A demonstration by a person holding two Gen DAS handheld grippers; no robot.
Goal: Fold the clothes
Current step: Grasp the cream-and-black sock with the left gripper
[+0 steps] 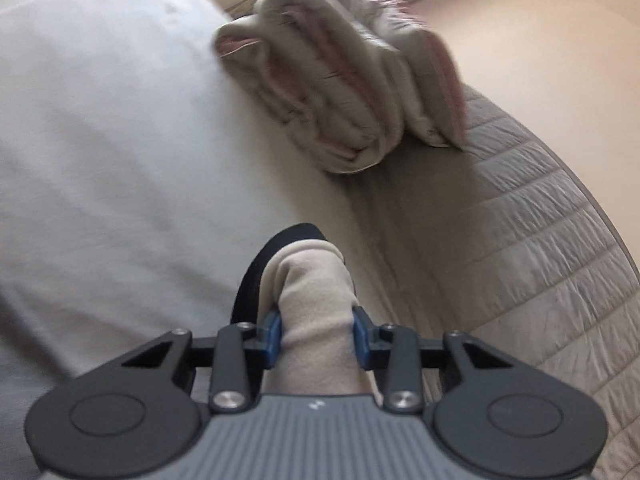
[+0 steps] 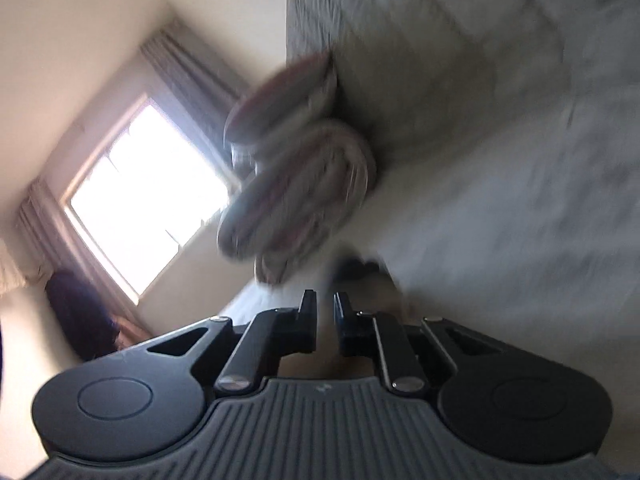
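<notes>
The left hand-held gripper (image 1: 316, 336) clamps a beige garment fold (image 1: 316, 300) to carry it; folded clothes (image 1: 340, 84) lie stacked at one o'clock on the bed (image 1: 100, 120); the right hand-held gripper (image 2: 325, 308) is nearly together, apparently empty.

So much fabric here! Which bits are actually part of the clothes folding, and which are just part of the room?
Part of the job:
- beige garment, pinched in the left gripper
- folded white-and-pink clothes stacked on the bed
- right gripper, nearly closed, nothing visibly held

Just there:
- white sheet
- quilted bedspread
- window
- curtains

Bedroom: bed (image 1: 100, 120), curtained window (image 2: 148, 196)
</notes>
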